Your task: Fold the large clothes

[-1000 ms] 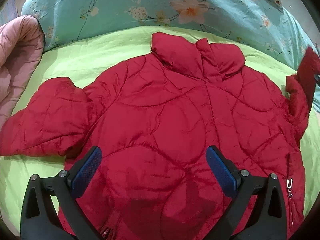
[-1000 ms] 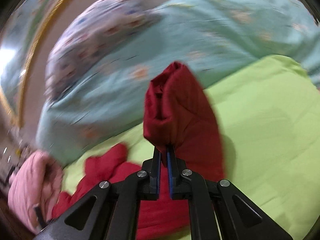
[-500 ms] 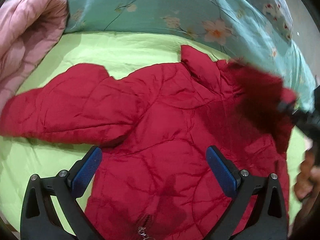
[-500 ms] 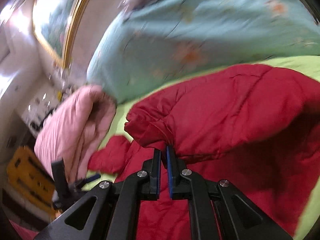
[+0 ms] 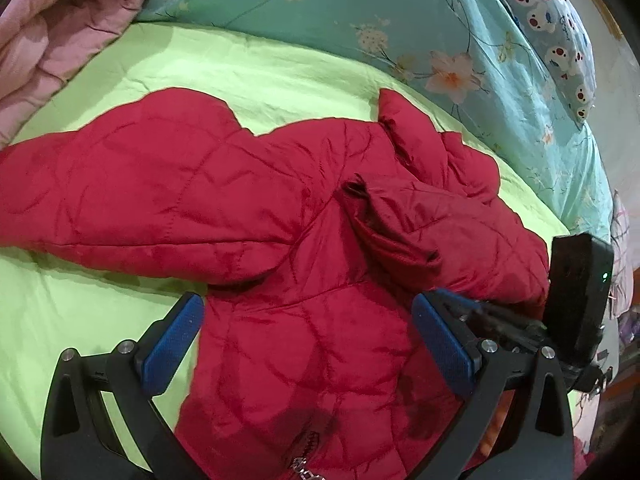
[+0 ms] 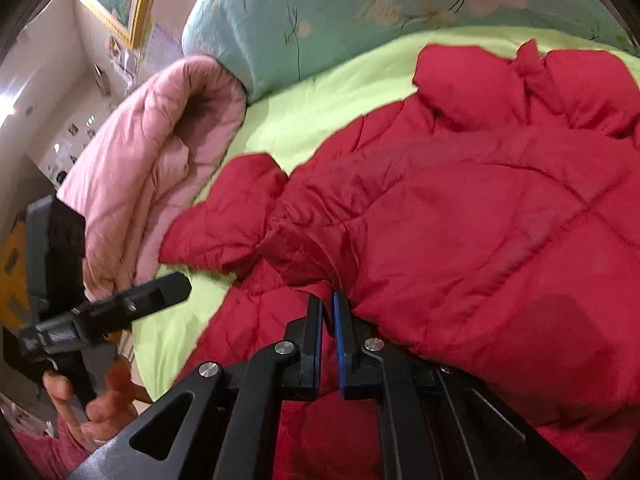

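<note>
Our right hand-held gripper [image 6: 329, 312] is clenched on the red jacket's [image 5: 248, 208] sleeve [image 5: 436, 236], laying it across the chest to narrow the garment. Our left hand-held gripper [image 5: 308, 336] hovers released above the hem, ready to steady it.

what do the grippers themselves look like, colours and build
Both the left gripper and right gripper are matte black plastic with triangular cut-outs, silver screw heads at the joints and textured blue pads on the fingers. No cables or markings show.

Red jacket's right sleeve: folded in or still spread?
Folded in: the right sleeve lies across the red jacket, cuff clamped by the right gripper.
</note>
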### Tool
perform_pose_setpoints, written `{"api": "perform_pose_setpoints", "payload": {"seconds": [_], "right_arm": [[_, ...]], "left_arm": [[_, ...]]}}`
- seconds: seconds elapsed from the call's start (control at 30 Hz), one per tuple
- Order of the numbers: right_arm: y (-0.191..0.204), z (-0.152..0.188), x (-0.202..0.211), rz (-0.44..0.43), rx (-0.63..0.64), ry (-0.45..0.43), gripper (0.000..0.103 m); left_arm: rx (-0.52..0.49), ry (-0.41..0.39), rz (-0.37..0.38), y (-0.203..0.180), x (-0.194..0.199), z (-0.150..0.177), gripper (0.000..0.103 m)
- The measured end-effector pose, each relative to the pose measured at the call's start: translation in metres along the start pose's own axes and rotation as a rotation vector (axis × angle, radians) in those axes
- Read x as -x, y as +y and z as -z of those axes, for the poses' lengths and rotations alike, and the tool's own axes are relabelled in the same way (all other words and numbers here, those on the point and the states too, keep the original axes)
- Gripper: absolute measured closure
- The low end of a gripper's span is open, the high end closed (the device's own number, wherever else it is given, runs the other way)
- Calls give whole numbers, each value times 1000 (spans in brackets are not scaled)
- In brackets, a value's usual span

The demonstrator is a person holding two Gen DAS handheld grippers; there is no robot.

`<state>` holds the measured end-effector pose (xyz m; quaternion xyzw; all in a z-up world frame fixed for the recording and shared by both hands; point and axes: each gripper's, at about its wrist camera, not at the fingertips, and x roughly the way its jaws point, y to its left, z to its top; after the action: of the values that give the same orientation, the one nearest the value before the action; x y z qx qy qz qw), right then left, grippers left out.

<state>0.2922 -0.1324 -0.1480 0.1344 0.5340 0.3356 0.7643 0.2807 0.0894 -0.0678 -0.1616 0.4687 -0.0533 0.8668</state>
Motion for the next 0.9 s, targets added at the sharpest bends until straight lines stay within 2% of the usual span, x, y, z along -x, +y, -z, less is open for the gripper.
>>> {"api": "perform_pose_setpoints", "payload": {"seconds": [0.13,0.3,0.37,0.4,0.43,0.47,0.57,0.67,0.7,0.73,0.77,0.83,0.87,0.9], "right_arm": [[-5,6,-5,9,-16,12,92],[-1,10,-2,14,-2,11,90],[-1,12,-2,6,-2,12,84],[0,13,-2,-1,-1,18,75],[1,15,-1,-7,1,23,62],[4,17,0,-5,9,27,58],[10,28,14,10,14,25,56],[2,41,44,1,-31,-18,55],[-1,44,55,2,-43,-36,55],[-6,48,68,10,-58,-58,55],[-12,50,80,23,-77,-78,55],[-24,51,100,50,-120,-112,55],[-34,53,118,73,-147,-151,55],[-40,53,132,98,-159,-183,55]], "left_arm": [[-2,34,34,-6,-16,-7,0],[50,113,127,-11,-45,-19,0],[67,150,163,-13,-58,-24,0],[67,168,168,-14,-64,-25,0],[60,185,148,-17,-72,-27,0],[55,190,139,-19,-75,-27,0],[31,192,132,-24,-78,-24,0],[15,174,162,-28,-76,-22,1],[4,165,165,-30,-76,-22,5],[-11,156,157,-33,-75,-22,22],[-43,148,135,-39,-75,-21,51],[-66,154,135,-45,-75,-22,77],[-81,138,123,-46,-70,-23,82],[-100,112,99,-47,-64,-24,84]]}}
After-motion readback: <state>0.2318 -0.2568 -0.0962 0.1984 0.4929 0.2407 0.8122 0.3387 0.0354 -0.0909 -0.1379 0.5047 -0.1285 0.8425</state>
